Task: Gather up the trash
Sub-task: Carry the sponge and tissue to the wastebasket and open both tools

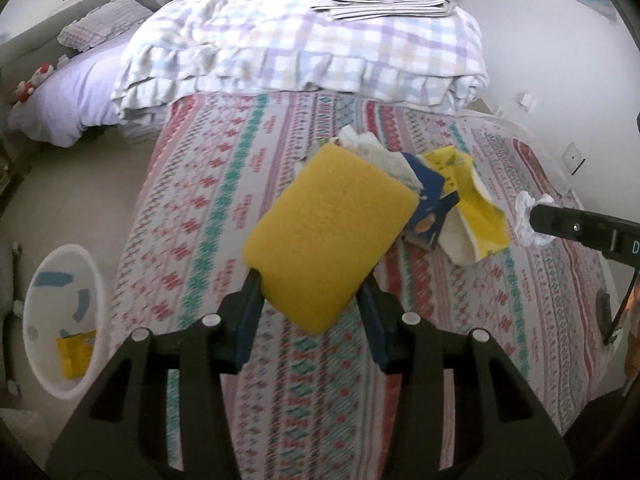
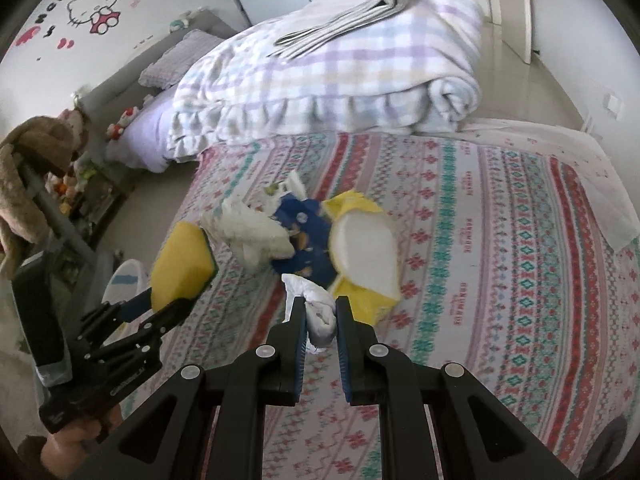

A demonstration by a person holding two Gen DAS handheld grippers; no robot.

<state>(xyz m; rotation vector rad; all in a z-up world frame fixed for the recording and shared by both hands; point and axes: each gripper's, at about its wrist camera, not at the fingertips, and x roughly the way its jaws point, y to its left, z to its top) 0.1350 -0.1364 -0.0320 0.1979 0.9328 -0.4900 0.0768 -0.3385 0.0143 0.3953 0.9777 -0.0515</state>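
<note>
Carrying: you have one piece of trash in each hand, both lifted clear of the patterned bedspread (image 1: 224,208).
Left gripper (image 1: 310,292): its jaws pinch the near edge of the yellow sponge (image 1: 328,236), so the rest sticks out ahead and tilts; a hold this close to the edge looks likely to let it swing.
Right gripper (image 2: 320,320): its jaws are pressed together on a crumpled white tissue (image 2: 316,304), gripped mid-wad, which looks secure for something this light.
Bin: the white wastebasket (image 1: 92,280) stands on the floor just beside the bed's left edge, with a yellow scrap already inside; that is probably where both loads belong.
Remaining pile: a blue carton (image 2: 308,240), a yellow-and-white wrapper (image 2: 360,256) and a white crumpled wad (image 2: 256,236) lie touching mid-bed, so more trips seem needed.
Left alone: the folded plaid blanket (image 1: 304,48) at the far end is bedding, not trash.
</note>
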